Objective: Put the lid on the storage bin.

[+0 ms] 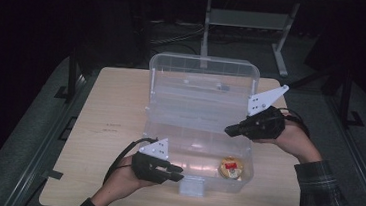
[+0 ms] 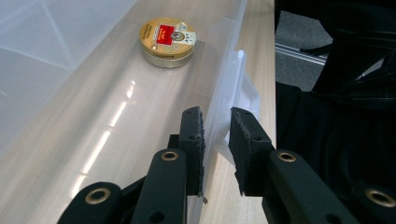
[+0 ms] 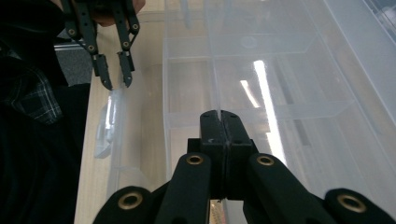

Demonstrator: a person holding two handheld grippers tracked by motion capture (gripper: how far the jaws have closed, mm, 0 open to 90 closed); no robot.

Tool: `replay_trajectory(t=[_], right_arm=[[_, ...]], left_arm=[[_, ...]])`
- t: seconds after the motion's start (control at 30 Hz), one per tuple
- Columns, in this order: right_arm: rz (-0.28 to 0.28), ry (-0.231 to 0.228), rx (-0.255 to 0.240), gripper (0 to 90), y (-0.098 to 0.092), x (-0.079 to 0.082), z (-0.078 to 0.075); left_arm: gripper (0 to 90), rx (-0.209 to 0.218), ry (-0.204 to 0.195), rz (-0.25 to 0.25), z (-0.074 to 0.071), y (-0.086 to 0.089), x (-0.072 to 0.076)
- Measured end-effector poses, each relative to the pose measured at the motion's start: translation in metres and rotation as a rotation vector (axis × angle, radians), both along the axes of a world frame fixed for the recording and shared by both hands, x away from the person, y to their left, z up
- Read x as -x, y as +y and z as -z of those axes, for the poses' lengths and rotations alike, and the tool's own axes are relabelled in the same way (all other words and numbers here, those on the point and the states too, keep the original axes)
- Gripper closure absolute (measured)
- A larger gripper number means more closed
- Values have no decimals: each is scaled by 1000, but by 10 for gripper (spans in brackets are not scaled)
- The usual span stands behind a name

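**Holding the clear box at two walls**

Steadying the clear plastic box on the table, my right gripper pinches a thin inner wall; my left gripper straddles the front wall, contact unclear. The gold tin sits inside, its label unreadable.

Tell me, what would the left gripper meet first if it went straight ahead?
Probably nothing new: the left gripper already straddles the box's front wall and would slide along it. The round tin lies off to one side.
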State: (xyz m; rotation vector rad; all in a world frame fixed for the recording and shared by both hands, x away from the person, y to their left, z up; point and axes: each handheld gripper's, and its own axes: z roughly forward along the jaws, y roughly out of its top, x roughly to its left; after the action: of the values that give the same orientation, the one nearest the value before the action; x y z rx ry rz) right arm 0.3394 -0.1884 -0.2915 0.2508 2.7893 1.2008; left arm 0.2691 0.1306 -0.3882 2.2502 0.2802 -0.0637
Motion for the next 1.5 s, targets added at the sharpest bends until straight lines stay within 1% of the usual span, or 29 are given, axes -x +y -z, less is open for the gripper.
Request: replay_trajectory(t=[0.13,0.23,0.4,0.5,0.57,0.87,0.93,1.07,1.27,1.33,1.4,1.5], right_arm=[[-4,7,-2,898,0,4,2],[-12,-3,1,898,0,9,3],[-16,5,-5,898,-1,14,6],[-20,-4,-6,898,-1,17,8],[-18,5,-12,898,-2,19,9],[-25,10,-14,898,-2,27,14],[-29,14,-14,898,-2,29,15],[-32,9,-14,898,-2,31,17],[-37,22,-19,898,-2,33,20],[-46,16,-17,898,-2,33,21],[-51,28,-9,898,-1,34,22],[-59,24,-6,899,0,35,23]], left_arm=[[750,0,0,1,0,0,0],[750,-1,-1,2,0,0,0],[750,0,3,2,0,0,0],[750,1,1,2,0,0,0],[750,1,3,3,0,0,0],[749,4,3,3,0,0,1],[749,3,2,5,0,0,1],[749,1,-2,6,0,0,0],[749,0,-3,8,0,0,0],[748,0,-5,7,0,0,0],[747,1,-1,8,0,0,0],[746,-2,9,5,0,0,0]])
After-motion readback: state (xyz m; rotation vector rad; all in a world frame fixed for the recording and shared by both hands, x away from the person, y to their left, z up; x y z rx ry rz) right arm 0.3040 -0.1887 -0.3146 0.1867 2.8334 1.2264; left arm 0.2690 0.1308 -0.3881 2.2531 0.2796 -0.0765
